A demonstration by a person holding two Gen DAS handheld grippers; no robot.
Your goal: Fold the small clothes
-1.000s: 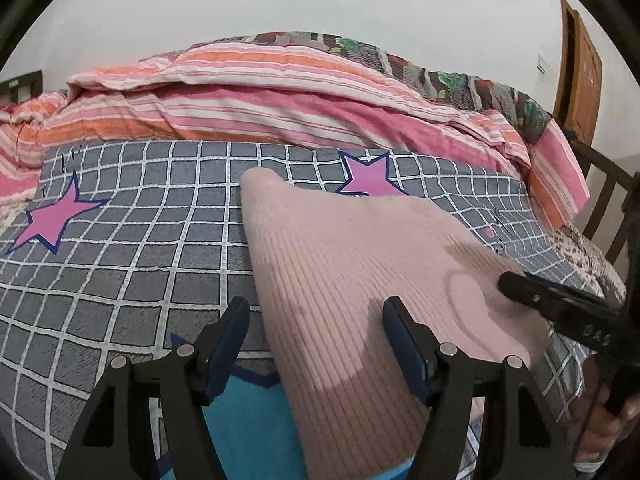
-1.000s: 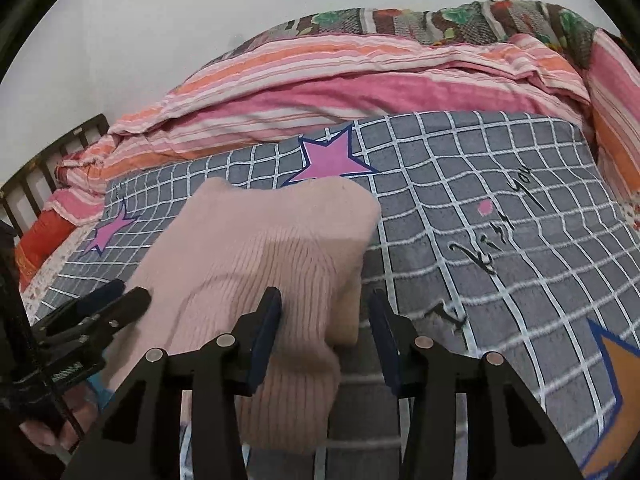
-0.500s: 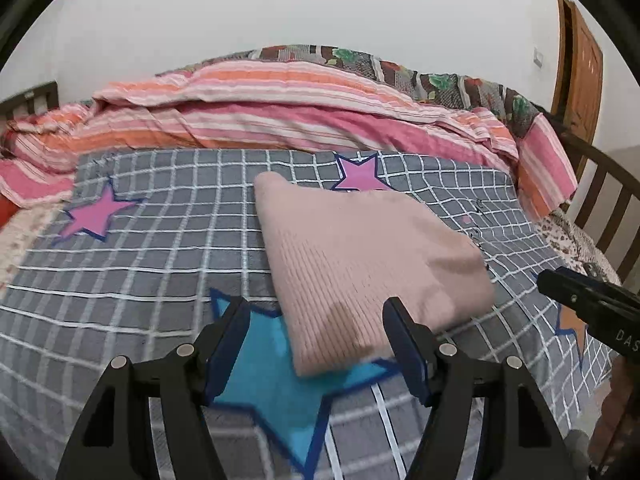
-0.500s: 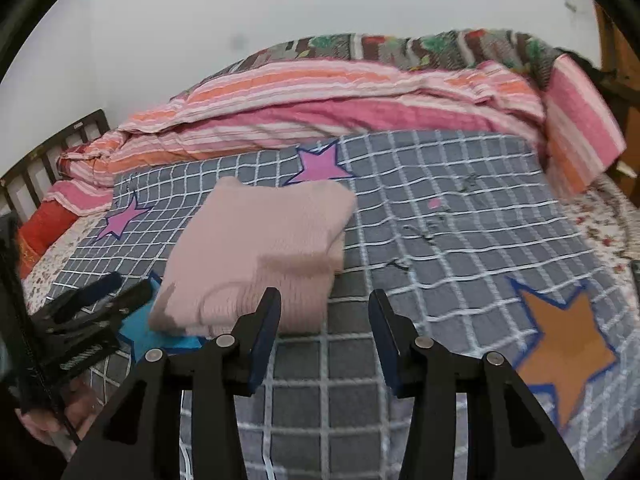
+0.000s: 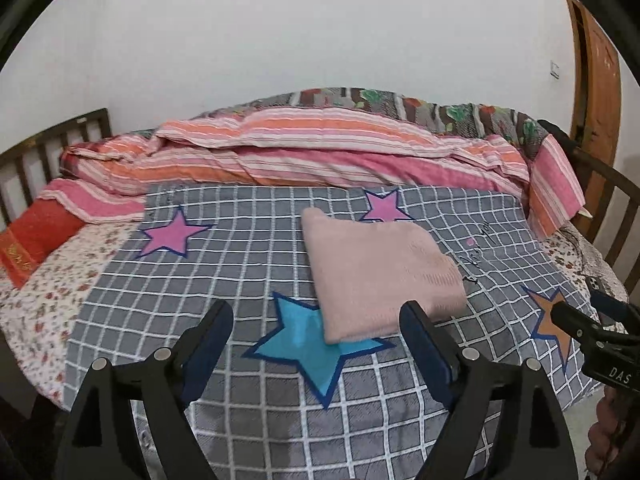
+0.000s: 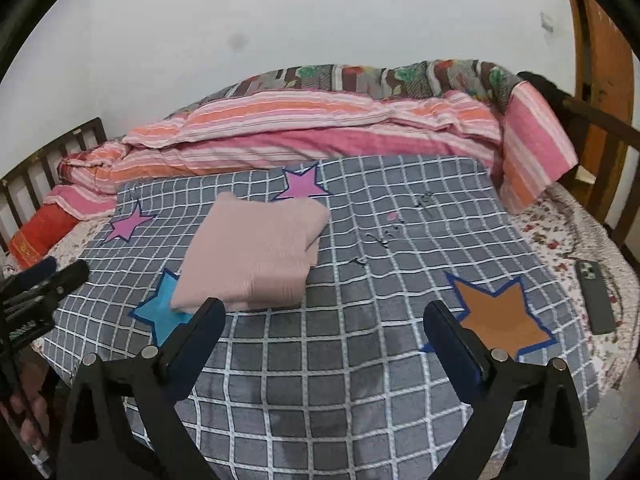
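Lay folded as a thick pink knit sweater [image 5: 380, 276] on the grey checked blanket [image 5: 224, 280], near corner overlapping the blue star [image 5: 308, 352], far corner touching a pink star [image 5: 382, 206]. Sat at roughly 12 o'clock from the left gripper [image 5: 316, 340] and 10 o'clock from the right gripper [image 6: 324, 332].

Stood spread wide, both grippers, jaws just opened further, nothing between the pads, clear of the sweater and above the blanket.

Looked soft, light and limp: ribbed wool, likely to sag and spill its layers if pinched at one corner only. Judged best taken at the thick folded edge toward 6 o'clock, through all layers, one gripper per end. Unlikely to slip on the textured blanket; nothing fragile about it.

Offered plenty of flat blanket toward 3 o'clock in the right view, past the orange star [image 6: 500, 320]. Bounded at 12 o'clock by heaped striped bedding [image 6: 320, 128], at 3 o'clock by a dark phone [image 6: 596, 296] near the mattress edge, worth avoiding. Ended close below both grippers at the near bed edge.
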